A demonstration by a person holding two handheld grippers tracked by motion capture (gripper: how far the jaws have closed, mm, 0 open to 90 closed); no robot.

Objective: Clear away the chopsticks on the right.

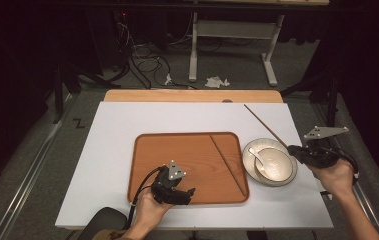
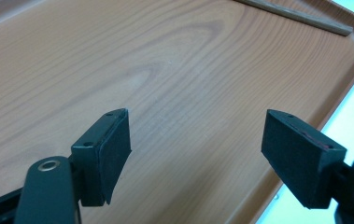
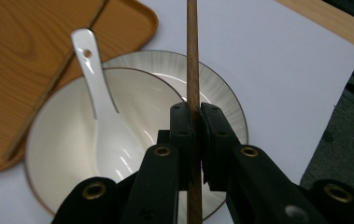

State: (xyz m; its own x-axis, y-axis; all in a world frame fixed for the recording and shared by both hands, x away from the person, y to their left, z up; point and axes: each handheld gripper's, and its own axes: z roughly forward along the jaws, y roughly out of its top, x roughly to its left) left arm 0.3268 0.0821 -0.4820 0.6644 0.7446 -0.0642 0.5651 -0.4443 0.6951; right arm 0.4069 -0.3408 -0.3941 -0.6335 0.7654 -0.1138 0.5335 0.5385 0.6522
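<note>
The right hand-held gripper [image 3: 194, 140] is squeezed tight on a long brown chopstick [image 3: 192, 56], which sticks out over the white worktop [image 1: 127, 130]. Just under it, a white bowl [image 3: 62, 144] sits on a plate [image 3: 221, 93] with a white spoon [image 3: 101, 116] inside. The left hand-held gripper [image 2: 195, 154] is wide open and holds nothing, low over the wooden tray [image 2: 118, 56]. Another chopstick [image 1: 228, 165] lies in the tray near its right side.

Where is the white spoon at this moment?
In the high view, the white spoon lies in the bowl on the plate, right of the wooden tray and beside the right hand-held gripper.
</note>
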